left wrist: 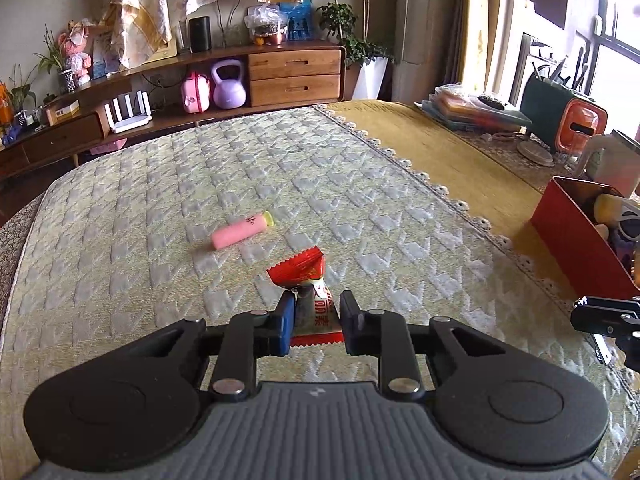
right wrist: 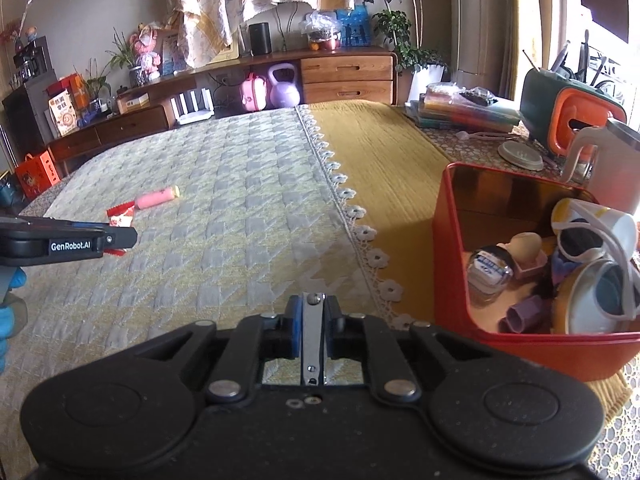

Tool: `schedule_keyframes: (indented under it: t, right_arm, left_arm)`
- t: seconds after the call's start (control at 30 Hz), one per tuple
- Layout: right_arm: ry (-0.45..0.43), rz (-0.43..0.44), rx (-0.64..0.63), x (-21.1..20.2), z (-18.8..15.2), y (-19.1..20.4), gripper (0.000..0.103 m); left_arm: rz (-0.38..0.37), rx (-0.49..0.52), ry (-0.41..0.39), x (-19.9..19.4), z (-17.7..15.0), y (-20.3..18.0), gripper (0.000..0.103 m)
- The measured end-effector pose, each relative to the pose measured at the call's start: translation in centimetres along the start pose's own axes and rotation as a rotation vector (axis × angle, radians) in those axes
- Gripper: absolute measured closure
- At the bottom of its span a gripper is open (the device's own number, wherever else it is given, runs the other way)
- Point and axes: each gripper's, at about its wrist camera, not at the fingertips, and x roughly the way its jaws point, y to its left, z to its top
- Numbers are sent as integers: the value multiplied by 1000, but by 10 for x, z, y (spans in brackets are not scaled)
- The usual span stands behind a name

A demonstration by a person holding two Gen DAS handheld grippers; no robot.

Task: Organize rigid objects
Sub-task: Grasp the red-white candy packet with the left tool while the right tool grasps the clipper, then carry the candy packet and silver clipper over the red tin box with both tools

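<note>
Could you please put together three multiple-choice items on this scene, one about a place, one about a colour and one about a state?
1. Where does the pink tube lie?
A. in the red tin
B. on the quilted mat
C. on the wooden cabinet

2. What colour is the tin that holds the small items?
A. red
B. green
C. white

3. What is the right gripper doing?
A. standing open and empty
B. shut on a candy
C. shut on a metal nail clipper

Answers: 1 B, the tube rests flat on the quilted mat, beyond the wrapped candy held in the left gripper. 2 A, its walls are red in both views. 3 C, the pads press on both sides of the nail clipper.
</note>
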Motion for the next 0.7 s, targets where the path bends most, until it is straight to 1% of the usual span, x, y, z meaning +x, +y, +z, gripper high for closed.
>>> schedule_keyframes:
  t: [0.23, 0.33, 0.7]
  right_arm:
    - [-43, 9, 18, -25, 5, -12, 93]
    - [-64, 0, 17, -33, 9, -19, 93]
    - [-118, -42, 34, -51, 21, -53, 93]
  left_arm:
    - [-59, 36, -29, -20, 10, -33, 80]
    - [-79, 55, -47, -26, 15, -48, 80]
    - [-168, 115, -79, -33, 41, -107, 80]
